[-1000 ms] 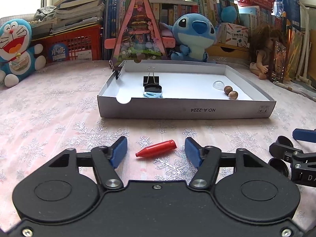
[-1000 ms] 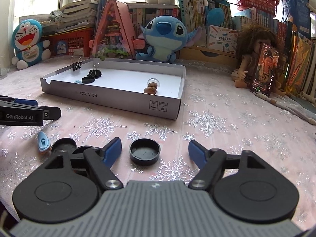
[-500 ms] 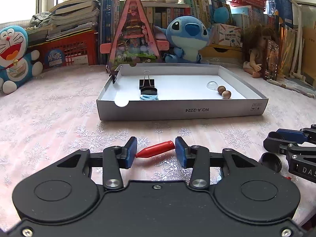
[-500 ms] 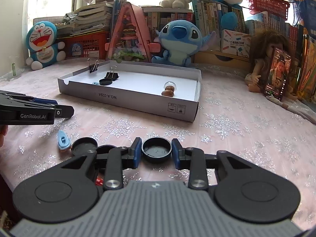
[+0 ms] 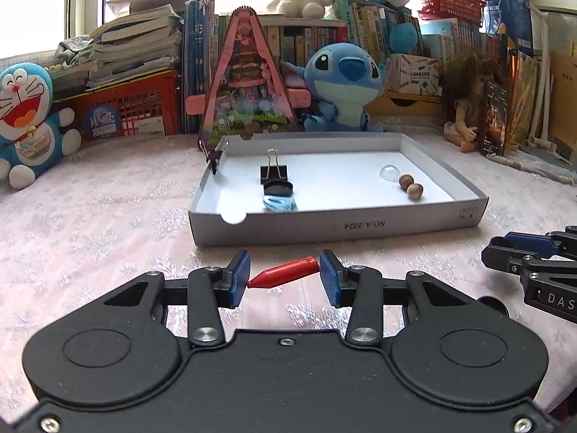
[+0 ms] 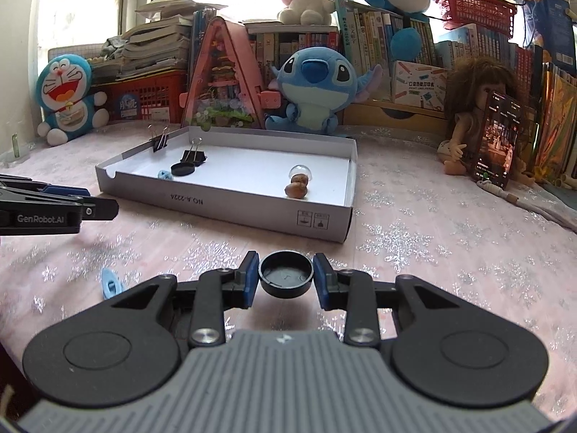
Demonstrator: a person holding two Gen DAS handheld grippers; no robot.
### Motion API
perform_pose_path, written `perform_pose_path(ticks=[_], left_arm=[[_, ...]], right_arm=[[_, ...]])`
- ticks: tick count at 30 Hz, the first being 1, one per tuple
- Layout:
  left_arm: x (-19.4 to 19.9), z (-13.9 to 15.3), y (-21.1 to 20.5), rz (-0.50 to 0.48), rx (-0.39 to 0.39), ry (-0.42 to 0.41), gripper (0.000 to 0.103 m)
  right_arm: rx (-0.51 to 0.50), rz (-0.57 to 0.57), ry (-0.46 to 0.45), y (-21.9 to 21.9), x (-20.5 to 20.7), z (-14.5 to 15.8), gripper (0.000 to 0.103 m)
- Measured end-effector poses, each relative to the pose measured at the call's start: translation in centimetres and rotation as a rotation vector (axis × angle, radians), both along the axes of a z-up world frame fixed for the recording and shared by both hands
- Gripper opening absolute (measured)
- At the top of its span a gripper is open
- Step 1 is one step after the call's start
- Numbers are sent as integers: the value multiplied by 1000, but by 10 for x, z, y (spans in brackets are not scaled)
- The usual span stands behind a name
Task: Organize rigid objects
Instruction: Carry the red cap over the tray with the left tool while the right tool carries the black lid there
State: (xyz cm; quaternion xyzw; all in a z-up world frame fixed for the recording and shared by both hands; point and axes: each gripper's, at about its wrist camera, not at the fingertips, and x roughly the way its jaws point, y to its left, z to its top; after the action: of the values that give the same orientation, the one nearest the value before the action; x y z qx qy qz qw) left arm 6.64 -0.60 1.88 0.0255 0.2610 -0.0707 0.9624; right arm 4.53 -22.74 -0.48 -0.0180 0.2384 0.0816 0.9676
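Note:
My left gripper (image 5: 284,275) is shut end to end on a red pen cap (image 5: 285,272) and holds it above the pink cloth. My right gripper (image 6: 286,277) is shut on a black round lid (image 6: 286,277), lifted off the cloth. Ahead stands the shallow white box (image 5: 339,227), also in the right wrist view (image 6: 252,204). It holds a black binder clip (image 5: 273,171), a black lid (image 5: 278,189), a blue piece (image 5: 279,203), a clear dome (image 5: 389,172) and two brown nuts (image 5: 411,187). Another clip (image 5: 212,155) grips its left wall.
A blue plastic piece (image 6: 110,283) lies on the cloth left of my right gripper. Another black lid (image 5: 492,305) lies under the right gripper in the left wrist view. Plush toys, books, a red crate and a doll (image 6: 472,122) line the back.
Both grippers closed on their objects, the left on the red cap and the right on the black lid, and lifted them off the cloth toward the box.

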Motion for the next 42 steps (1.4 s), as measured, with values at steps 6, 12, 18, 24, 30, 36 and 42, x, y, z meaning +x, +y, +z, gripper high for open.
perform_pose_path(ticks=[6, 12, 18, 24, 30, 36, 42], left_arm=[[8, 9, 7, 8, -16, 5, 40], [18, 17, 7, 3, -31, 0, 40], [26, 24, 5, -2, -33, -12, 40], [36, 28, 5, 6, -40, -7, 40], [45, 33, 7, 16, -42, -12, 40], [58, 37, 6, 19, -41, -15, 40], [74, 40, 5, 14, -51, -2, 40]], right_arm=[[10, -21, 10, -1, 7, 5, 37], [18, -35, 13, -1, 17, 15, 37], [38, -46, 12, -4, 26, 20, 37], [44, -50, 5, -5, 32, 25, 37], [45, -52, -5, -5, 39, 31, 37], [50, -51, 1, -4, 49, 34, 37], [84, -55, 23, -7, 65, 36, 37]])
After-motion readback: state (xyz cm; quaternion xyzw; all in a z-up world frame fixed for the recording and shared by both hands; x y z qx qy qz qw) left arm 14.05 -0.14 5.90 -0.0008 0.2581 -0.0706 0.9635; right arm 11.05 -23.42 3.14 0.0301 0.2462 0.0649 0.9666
